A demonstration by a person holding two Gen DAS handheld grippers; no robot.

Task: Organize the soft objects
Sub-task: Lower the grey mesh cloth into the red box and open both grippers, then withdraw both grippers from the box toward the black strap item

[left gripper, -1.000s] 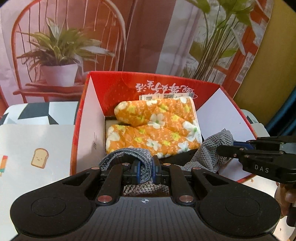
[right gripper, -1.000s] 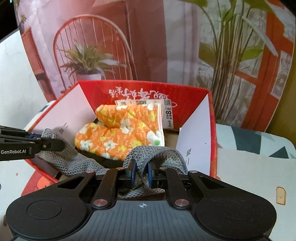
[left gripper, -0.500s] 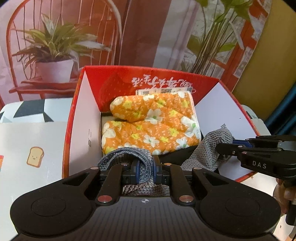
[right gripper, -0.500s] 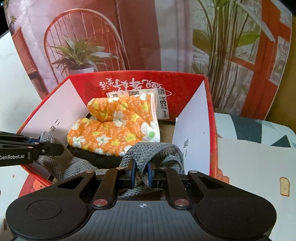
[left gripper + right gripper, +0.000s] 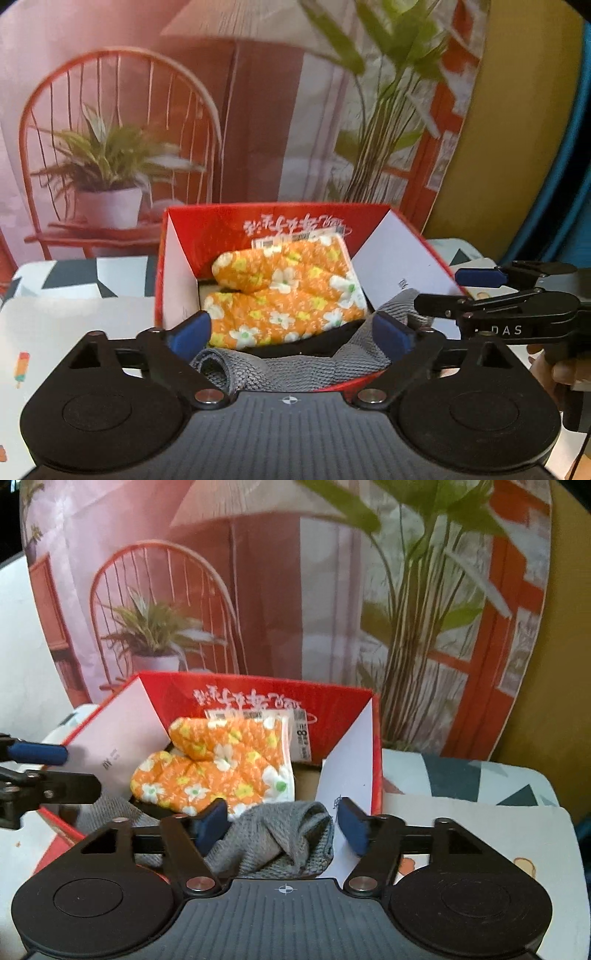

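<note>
A: Grey knitted cloth (image 5: 295, 369) — where's it at?
B: Draped over near edge of red cardboard box (image 5: 288, 225), just in front of orange floral oven mitt (image 5: 284, 295).
A: Grippers?
B: Left gripper (image 5: 291, 334) spread wide, nothing pinched. Right gripper (image 5: 282, 825) also parted, cloth lying loose btwn pads.
</note>
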